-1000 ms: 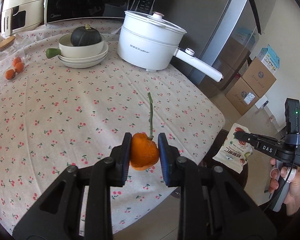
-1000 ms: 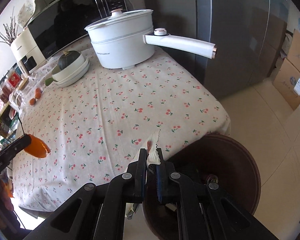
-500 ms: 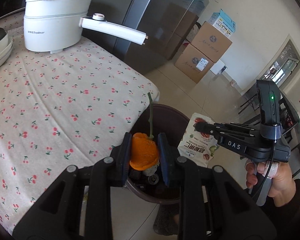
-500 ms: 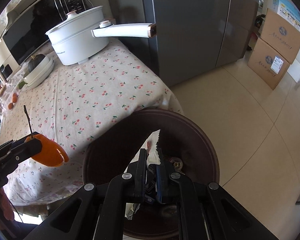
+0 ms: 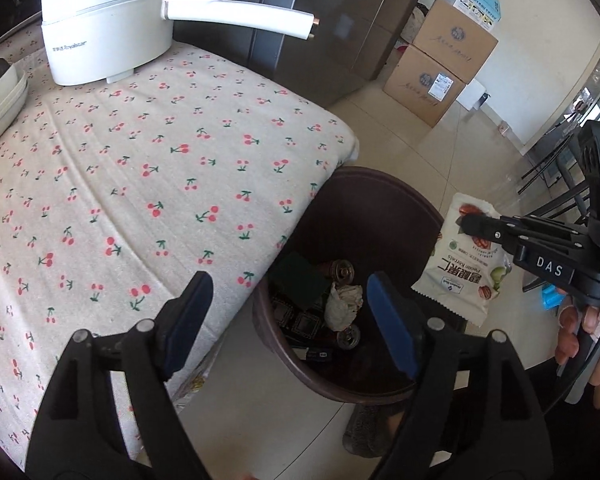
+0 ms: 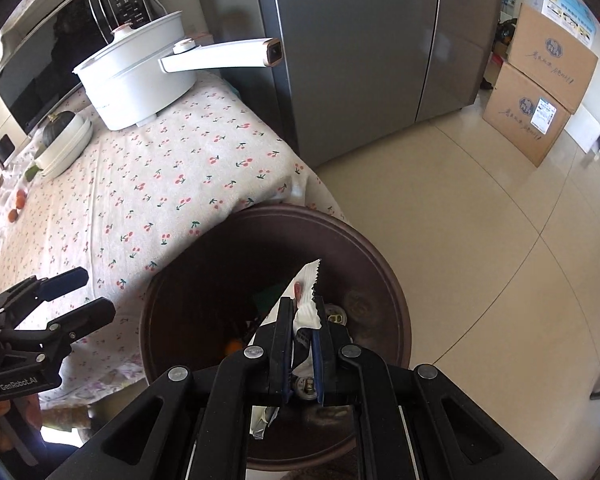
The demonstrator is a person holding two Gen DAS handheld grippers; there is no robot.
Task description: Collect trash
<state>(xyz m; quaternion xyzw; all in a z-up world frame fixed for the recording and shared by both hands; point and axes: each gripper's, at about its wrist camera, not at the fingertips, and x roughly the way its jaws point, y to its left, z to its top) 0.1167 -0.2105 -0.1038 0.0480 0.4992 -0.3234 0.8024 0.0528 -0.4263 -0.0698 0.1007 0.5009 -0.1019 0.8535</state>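
Left gripper [image 5: 288,316] spread wide and empty above the bin [image 5: 380,384] beside the desk [image 5: 140,160]. Right gripper [image 6: 303,320] clamps a wrapper [image 6: 306,292] over the bin; orange peel [image 6: 233,346] inside.

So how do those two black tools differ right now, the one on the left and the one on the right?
The left tool is spread wide open and holds nothing; the right tool is shut on a white snack packet. The left tool sits at the edge of the cherry tablecloth, partly above the bin, while the right tool hangs over the brown trash bin. Both are black with blue pads.
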